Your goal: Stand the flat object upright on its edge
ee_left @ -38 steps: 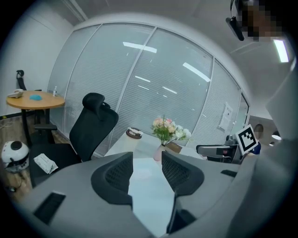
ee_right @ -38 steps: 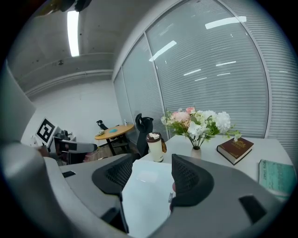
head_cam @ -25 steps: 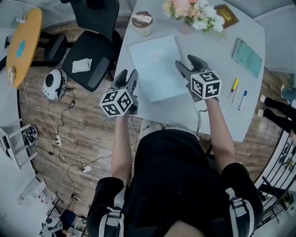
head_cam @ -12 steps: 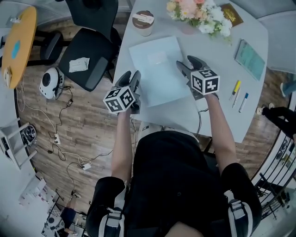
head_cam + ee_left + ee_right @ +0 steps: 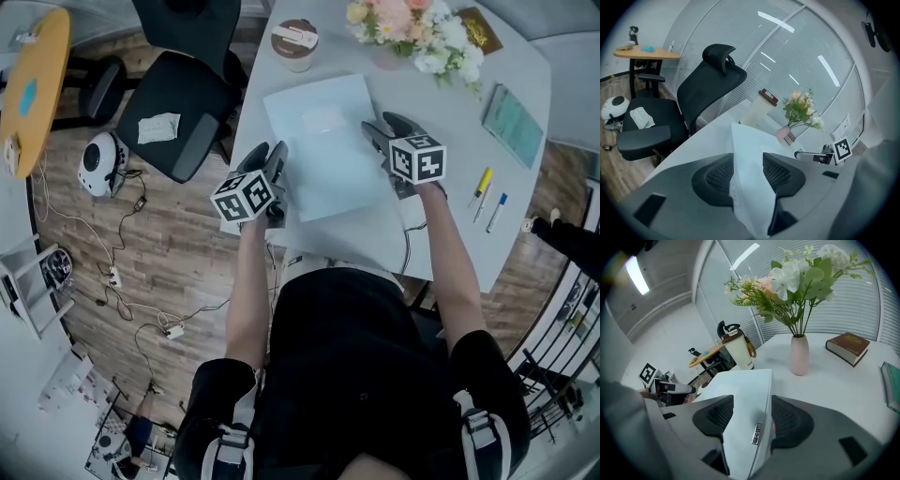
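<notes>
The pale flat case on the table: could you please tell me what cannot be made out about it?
Head view: whether the left gripper or right gripper touches the case; their own bodies cover its side edges.
Right gripper view: print on the small metal tag, too small.
Left gripper view: its near edge, behind the gripper's body.

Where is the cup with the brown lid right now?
In the head view the lidded cup stands at the far left of the white table, just beyond the pale blue flat case and left of the flowers.
</notes>
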Action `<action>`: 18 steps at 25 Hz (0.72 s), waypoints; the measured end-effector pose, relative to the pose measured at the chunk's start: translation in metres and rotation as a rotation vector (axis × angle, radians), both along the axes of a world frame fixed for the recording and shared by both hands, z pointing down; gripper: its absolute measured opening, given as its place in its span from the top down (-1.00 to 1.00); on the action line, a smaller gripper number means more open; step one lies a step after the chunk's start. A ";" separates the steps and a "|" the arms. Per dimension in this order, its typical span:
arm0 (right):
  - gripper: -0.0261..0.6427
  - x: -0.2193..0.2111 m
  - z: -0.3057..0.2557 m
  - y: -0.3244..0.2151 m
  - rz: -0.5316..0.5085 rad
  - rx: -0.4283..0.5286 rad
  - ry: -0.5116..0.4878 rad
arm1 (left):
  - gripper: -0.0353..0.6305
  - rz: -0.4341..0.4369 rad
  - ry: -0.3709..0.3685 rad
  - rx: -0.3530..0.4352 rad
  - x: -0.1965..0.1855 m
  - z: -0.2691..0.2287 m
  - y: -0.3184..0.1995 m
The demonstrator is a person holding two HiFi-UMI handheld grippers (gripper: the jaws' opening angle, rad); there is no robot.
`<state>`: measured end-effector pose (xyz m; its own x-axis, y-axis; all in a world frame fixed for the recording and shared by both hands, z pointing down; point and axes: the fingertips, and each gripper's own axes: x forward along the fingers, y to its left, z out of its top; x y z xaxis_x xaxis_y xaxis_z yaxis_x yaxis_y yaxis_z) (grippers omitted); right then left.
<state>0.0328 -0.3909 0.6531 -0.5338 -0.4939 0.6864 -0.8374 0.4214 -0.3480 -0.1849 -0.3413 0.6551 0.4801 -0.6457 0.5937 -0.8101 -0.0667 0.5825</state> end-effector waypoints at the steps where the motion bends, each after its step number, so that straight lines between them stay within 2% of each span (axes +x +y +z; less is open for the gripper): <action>1: 0.13 0.000 0.003 -0.001 0.000 -0.006 0.002 | 0.33 0.000 0.004 -0.003 0.000 0.001 -0.001; 10: 0.13 -0.002 0.021 -0.008 -0.020 -0.039 0.017 | 0.31 0.009 0.012 -0.037 0.003 0.018 -0.010; 18: 0.13 0.004 0.033 -0.012 -0.002 -0.086 -0.004 | 0.28 -0.006 0.082 -0.065 0.003 0.031 -0.013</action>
